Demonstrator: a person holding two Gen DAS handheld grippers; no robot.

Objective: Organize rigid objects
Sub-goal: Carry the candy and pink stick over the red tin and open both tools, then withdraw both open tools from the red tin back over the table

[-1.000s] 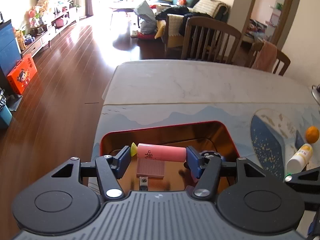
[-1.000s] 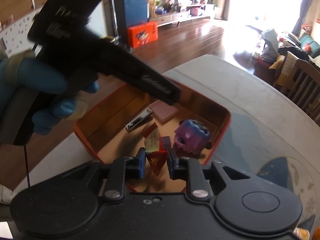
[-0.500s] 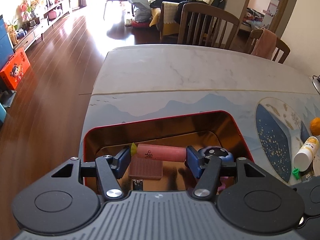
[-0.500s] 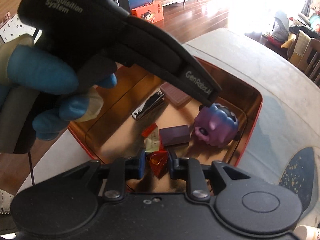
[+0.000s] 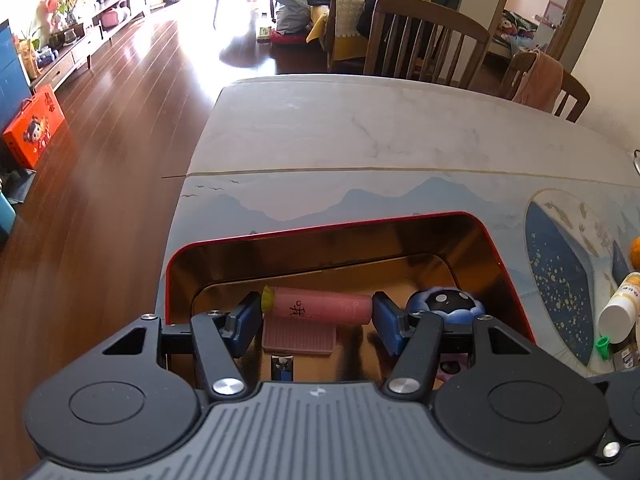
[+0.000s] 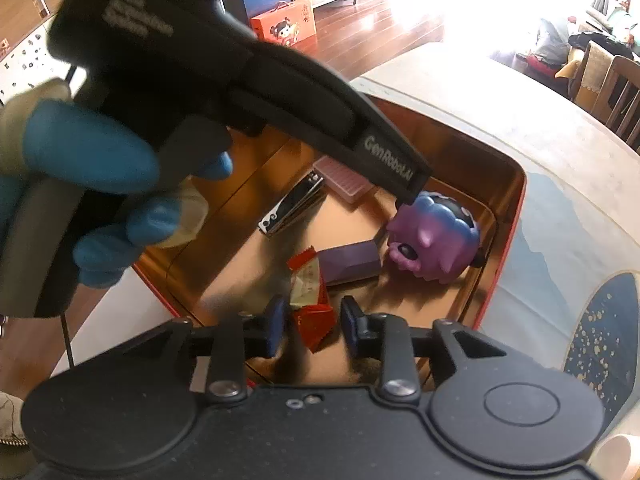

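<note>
A red tin (image 5: 328, 228) with a gold inside sits at the near table corner. My left gripper (image 5: 317, 314) is shut on a pink tube (image 5: 336, 310) with a yellow cap, held crosswise low inside the tin. In the right wrist view, a blue-gloved hand (image 6: 92, 156) holds that gripper's black body (image 6: 280, 92) over the tin (image 6: 516, 216). My right gripper (image 6: 314, 322) hangs over the tin's near side. Its jaws are opening, and a red foil packet (image 6: 320, 330) sits loose between the pads.
In the tin lie a purple toy (image 6: 436, 240), a purple block (image 6: 352, 266), a nail clipper (image 6: 292, 212), a pink ribbed pad (image 6: 344, 180) and a pale wrapper (image 6: 306, 280). A white bottle (image 5: 620, 304) and an orange (image 5: 634, 250) stand right of the tin. Chairs line the far edge.
The right jaws have parted from the red packet they were clamping. Both grippers have sunk lower into the tin. The left gripper keeps its hold on the pink tube.
</note>
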